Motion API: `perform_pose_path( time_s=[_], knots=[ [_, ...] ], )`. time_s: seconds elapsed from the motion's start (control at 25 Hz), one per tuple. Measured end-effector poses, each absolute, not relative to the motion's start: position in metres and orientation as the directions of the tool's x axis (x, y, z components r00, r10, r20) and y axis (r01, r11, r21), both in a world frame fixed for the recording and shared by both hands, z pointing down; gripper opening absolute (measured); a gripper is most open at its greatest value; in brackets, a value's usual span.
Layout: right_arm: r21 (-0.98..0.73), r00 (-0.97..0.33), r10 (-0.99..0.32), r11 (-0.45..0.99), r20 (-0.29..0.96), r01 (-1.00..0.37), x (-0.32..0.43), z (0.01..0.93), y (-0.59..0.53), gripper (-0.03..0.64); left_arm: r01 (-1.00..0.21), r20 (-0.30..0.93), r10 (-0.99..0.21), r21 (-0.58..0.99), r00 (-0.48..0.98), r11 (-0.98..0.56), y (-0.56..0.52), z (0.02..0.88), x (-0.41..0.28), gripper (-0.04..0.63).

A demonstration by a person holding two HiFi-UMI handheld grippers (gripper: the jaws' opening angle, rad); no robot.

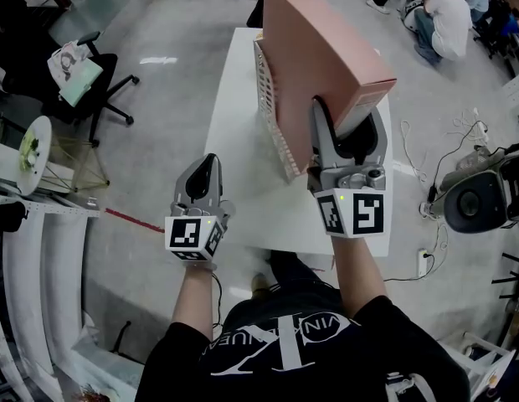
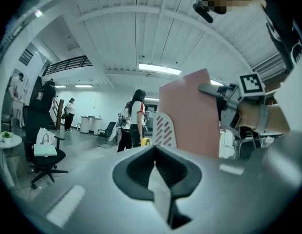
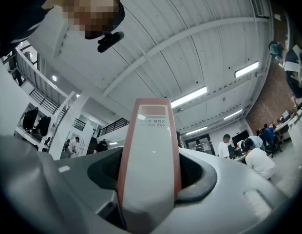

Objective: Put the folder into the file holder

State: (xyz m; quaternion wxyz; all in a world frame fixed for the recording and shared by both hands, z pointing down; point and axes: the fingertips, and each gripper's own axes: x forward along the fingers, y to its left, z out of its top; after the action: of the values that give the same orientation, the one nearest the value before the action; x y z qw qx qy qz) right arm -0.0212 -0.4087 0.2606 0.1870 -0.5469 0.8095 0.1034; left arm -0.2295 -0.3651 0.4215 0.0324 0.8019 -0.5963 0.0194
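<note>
Folder: pink box file; stands on edge; narrow spine end faces the person; long axis runs away from them along the counter
Folder position: at the white slotted file holder, rising well above its rim; broad face lies along the holder's slotted wall; lower edge is hidden behind that wall, so cannot tell if it sits on the holder's floor
Right gripper: fingers pinching the spine end, one on each broad face; the spine fills the gap between them
Left gripper: fingers pressed together, nothing between; low over the counter's near left; apart from the holder
Nearer hand: right, on the folder; the left lies to the holder's near left
Key relation: folder face parallel to the holder wall; judged that what remains is a straight drop along the wall; any twist of the spine would likely jam a corner on the rim
</note>
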Motion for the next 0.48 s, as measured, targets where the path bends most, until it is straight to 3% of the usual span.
perform_pose_path(
  time_s=[0.48],
  knots=[
    [-0.023, -0.327, -0.854, 0.367, -0.404, -0.93, -0.032, 0.293, -0.412, 0.299, -0.955, 0.083, -0.951, 0.039, 0.296, -0.294, -0.371, 0.432, -0.225, 0.0]
  ],
)
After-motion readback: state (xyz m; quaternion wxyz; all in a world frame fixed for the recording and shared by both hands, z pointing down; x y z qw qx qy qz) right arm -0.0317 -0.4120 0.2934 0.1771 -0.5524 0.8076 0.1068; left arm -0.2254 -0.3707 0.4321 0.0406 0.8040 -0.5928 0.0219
